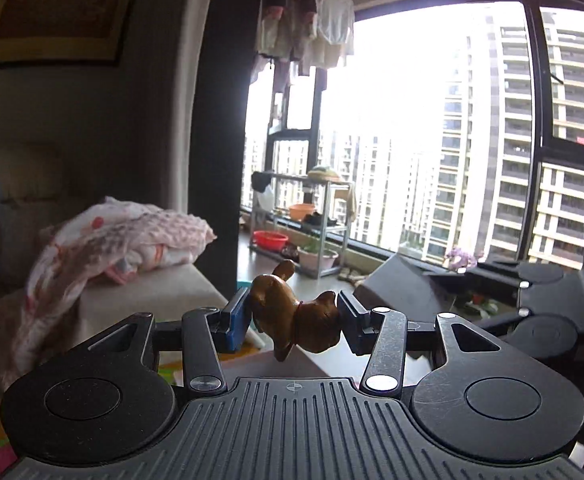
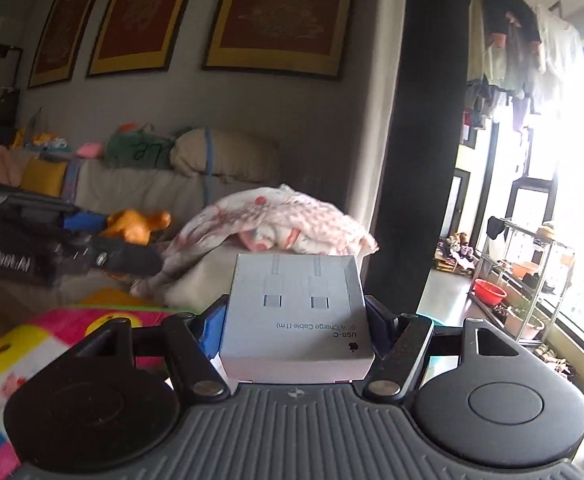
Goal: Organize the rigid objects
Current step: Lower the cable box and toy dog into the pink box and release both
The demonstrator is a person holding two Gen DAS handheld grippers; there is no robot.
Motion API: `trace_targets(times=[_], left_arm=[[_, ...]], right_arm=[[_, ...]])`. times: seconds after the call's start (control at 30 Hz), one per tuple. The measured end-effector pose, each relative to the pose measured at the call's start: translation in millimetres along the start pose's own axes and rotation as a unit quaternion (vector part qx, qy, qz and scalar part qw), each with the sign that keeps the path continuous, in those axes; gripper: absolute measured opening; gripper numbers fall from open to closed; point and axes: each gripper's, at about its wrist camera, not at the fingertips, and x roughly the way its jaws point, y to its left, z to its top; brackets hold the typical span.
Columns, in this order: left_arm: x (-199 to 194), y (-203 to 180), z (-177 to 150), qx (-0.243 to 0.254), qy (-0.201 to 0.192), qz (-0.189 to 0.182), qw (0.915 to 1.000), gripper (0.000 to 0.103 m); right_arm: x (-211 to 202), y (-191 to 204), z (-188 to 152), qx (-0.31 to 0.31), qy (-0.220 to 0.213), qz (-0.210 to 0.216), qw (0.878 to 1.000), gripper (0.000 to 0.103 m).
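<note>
A: Start closest in. What does the left gripper (image 1: 294, 318) have?

B: Its two blue-padded fingers (image 1: 236, 320) are clamped on a small glossy brown animal figurine (image 1: 298, 314). The figure lies sideways between the pads, held up in the air, with one rounded end poking upward past the left pad.

A: And the right gripper (image 2: 294, 324)?

B: It pinches a flat white cardboard box printed "USB-C 60W Charge Cable (1 m)" (image 2: 296, 316). The box sits level between the fingers, its near edge almost over the gripper body, and the print reads upside down from the camera.

A: Are the two tools near each other?

B: In the right wrist view the other tool comes in from the left edge, and the figurine looks orange-brown there (image 2: 138, 226), pinched at its blue tips. In the left wrist view a dark gripper body shows at the right edge.

A: What lies beyond them?

B: A bright play mat with yellow duck pictures (image 2: 52, 344) below on the left. Farther back, a beige sofa (image 2: 140, 188) carrying a crumpled pink-and-white patterned blanket (image 2: 280, 220). Behind that, red and gold framed pictures (image 2: 280, 16) hang on the wall.

A: And toward the window?

B: A metal shelf rack (image 1: 324, 216) with a red plastic basin (image 1: 270, 239) at its foot, laundry hanging above (image 1: 308, 20), and tall apartment towers (image 1: 572, 128) outside the glass.
</note>
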Motion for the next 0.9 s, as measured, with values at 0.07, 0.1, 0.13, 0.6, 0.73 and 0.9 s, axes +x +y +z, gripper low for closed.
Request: trace_targets(times=[0.07,0.1,0.13,0.6,0.73,0.9], left_arm=[[24,6,2,-0.016,0.017,-0.013,0.9996,0.052],[35,8,-1,-0.018,0.026,-0.014,0.9994,0.052],[45,10,-6,-0.020,0.034,-0.014,0.9991,0.052],[120,77,-104,-0.099,0.138,0.012,0.9854,0.050],[79,93,-104,-0.112,0.079,0.035,0.9899,0.050],[19,107,-114,-0.126,0.053,0.104,0.9851,0.050]], right_arm=[[18,-7,1,0.011,0.014,0.001,1.000,0.069],[28,-10,-2,0.017,0.024,0.002,1.000,0.069],[38,-13,-6,0.023,0.033,0.004,0.999,0.069],[86,-3,-97,0.034,0.111,0.009,0.993,0.086],[62,5,-118,0.031,0.110,0.002,0.993,0.088],[49,14,-146,0.053,0.145,0.014,0.988,0.088]])
